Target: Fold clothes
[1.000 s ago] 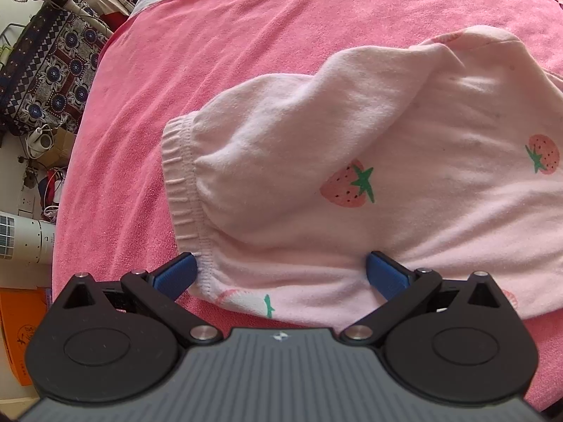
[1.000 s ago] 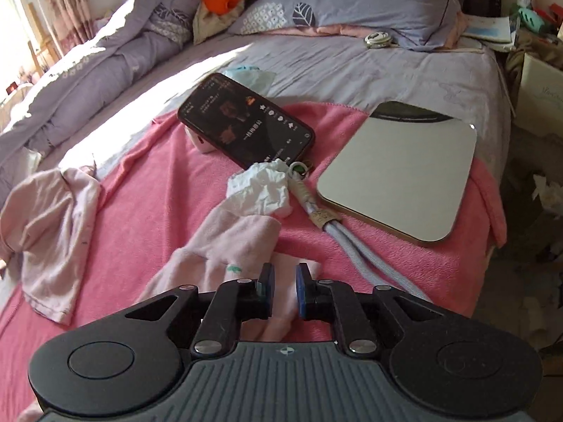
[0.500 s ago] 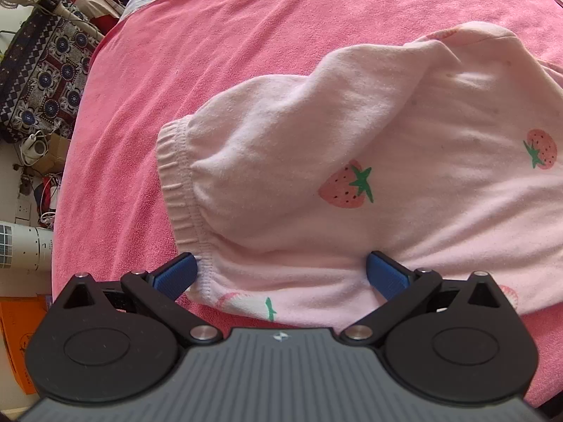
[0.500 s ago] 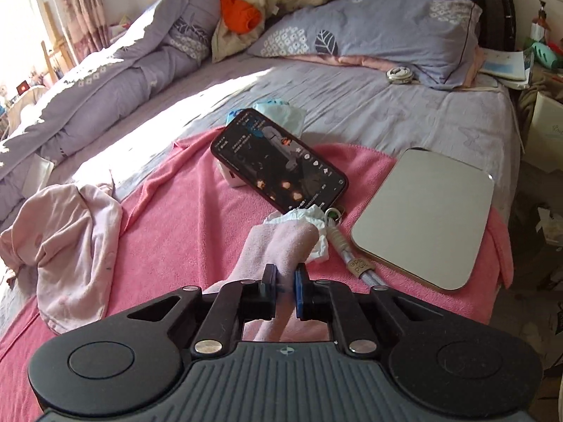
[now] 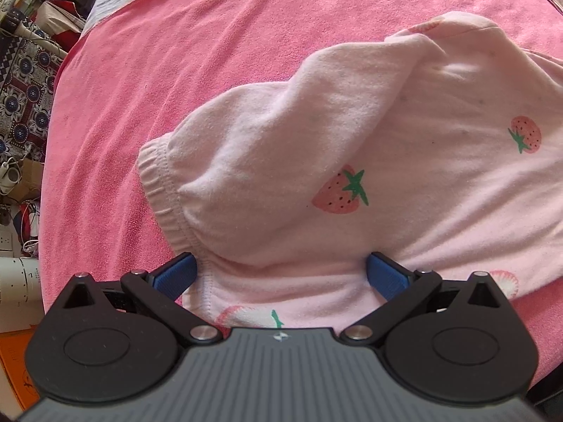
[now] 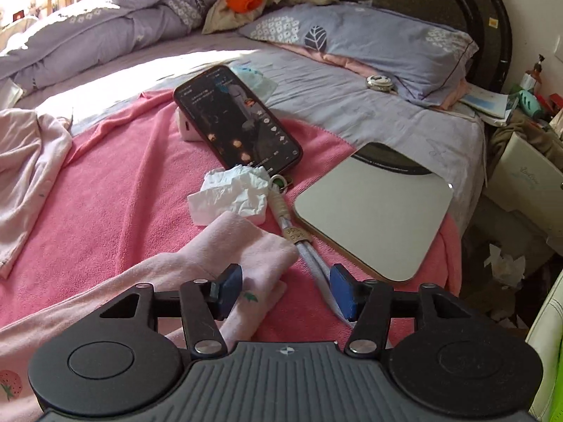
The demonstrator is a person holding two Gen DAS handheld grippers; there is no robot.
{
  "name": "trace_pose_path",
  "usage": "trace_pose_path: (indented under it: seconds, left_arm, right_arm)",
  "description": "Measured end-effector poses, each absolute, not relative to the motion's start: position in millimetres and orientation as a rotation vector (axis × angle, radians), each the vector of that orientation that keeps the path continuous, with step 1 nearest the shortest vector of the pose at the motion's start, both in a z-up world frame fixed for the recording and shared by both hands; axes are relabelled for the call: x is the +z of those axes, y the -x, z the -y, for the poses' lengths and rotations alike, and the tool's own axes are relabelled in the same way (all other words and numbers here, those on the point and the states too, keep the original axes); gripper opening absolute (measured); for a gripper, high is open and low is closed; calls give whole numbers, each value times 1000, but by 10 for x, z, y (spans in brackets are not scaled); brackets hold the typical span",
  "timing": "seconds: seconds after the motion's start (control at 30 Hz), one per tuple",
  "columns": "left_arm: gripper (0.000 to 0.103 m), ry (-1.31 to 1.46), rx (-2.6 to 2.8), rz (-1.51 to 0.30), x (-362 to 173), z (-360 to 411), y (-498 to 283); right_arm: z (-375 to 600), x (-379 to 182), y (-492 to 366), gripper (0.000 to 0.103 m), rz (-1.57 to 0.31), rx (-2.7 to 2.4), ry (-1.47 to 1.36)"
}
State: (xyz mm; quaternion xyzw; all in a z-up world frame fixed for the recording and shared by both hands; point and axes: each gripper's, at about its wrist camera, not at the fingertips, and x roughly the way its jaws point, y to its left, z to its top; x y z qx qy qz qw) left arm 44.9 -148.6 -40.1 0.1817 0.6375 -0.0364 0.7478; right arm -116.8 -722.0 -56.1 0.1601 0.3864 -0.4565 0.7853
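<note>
Reading the left wrist view first, the left gripper (image 5: pixel 281 274) points steeply down with its blue pads spread wide, nothing pinched; the left pad (image 5: pixel 176 274) sits just beside the ribbed cuff (image 5: pixel 160 190) at centre left of the frame. The pink strawberry garment (image 5: pixel 387 161) fills the centre and right, lying on the pink blanket (image 5: pixel 176 52), and its lower edge runs across the bottom of the frame between the two pads. A folded-over sleeve rises from the cuff toward the upper right, so its long axis goes diagonally away from this claw.

In the right wrist view, the same garment enters from the lower left and its narrow folded end (image 6: pixel 246 242) reaches to the centre of the frame, beside a crumpled tissue (image 6: pixel 232 193) and a corded strap (image 6: pixel 302 246). The right gripper (image 6: pixel 286 292) has its jaws opening; the left pad overlaps the cloth in the picture but nothing is gripped, and the cloth lies mostly left of the gap. A phone (image 6: pixel 239 119) and a mirror (image 6: pixel 373 204) sit further up the frame, with another pink garment (image 6: pixel 24 161) at the left edge.

My judgement: the fold line runs between the two claws, each nearest its own end, so the next grasp likely falls to the left one at the cuff-side hem.
</note>
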Motion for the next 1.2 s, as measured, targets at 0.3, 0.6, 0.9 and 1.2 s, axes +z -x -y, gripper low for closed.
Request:
trace_pose_path:
  seconds: [0.3, 0.6, 0.9, 1.2]
  left_arm:
    - [103, -371, -98, -1369, -417, 1393, -438]
    - [103, -349, -118, -1338, -438, 1341, -420]
    - [103, -329, -143, -1289, -436, 1306, -361]
    - [103, -312, -174, -1257, -446, 1241, -339]
  right_arm:
    - [6157, -177, 1009, 50, -896, -573, -257]
    - [4685, -456, 410, 32, -1066, -45, -160]
    - [4462, -559, 691, 33, -1199, -45, -65]
    - [4367, -234, 561, 39, -1138, 5, -37]
